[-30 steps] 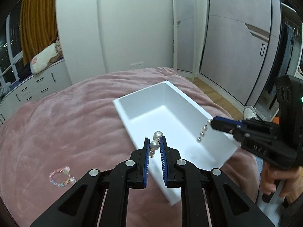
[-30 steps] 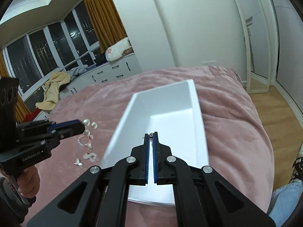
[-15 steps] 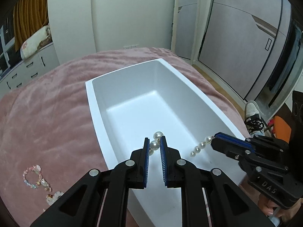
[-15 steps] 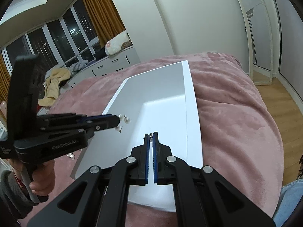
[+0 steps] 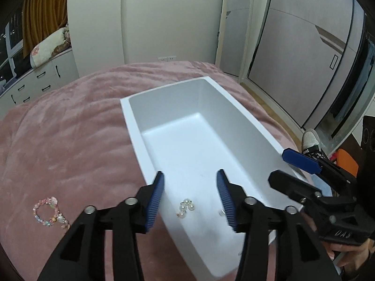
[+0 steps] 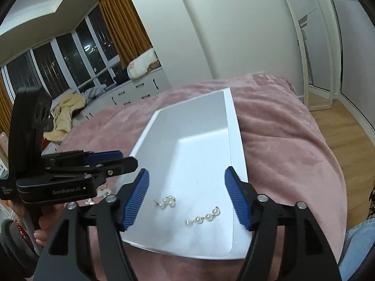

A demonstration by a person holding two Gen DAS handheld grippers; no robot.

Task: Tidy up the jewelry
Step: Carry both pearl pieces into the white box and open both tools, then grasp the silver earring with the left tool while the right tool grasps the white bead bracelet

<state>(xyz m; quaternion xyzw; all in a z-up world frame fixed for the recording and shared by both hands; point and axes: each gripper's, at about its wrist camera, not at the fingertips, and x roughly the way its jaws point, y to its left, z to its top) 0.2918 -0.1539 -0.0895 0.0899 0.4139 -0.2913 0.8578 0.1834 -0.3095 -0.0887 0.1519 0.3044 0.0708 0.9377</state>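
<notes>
A long white tray [image 5: 131, 121] [image 6: 236, 140] lies on the pink bed cover. Two pearl earrings lie on its floor: a clustered one [image 5: 186, 207] [image 6: 167, 201] and a straight strand [image 6: 204, 216]. My left gripper [image 5: 190, 196] is open and empty above the tray's near end, over the clustered earring. My right gripper [image 6: 186, 196] is open and empty above the same end, over both earrings. Each gripper shows in the other's view, the right [image 5: 302, 171] and the left [image 6: 103, 161]. A pastel bead bracelet [image 5: 46, 212] lies on the cover to the left of the tray.
The bed [image 5: 70, 128] drops off to a wood floor [image 6: 339, 117] on the right. A few small jewelry pieces [image 6: 103, 192] lie on the cover beside the tray. White drawers [image 5: 35, 82] stand beyond the bed on the left. A mirror [image 5: 234, 23] leans on the far wall.
Both grippers have opened. The clustered pearl earring has dropped from the left gripper and the pearl strand from the right gripper; both now lie on the tray floor.
</notes>
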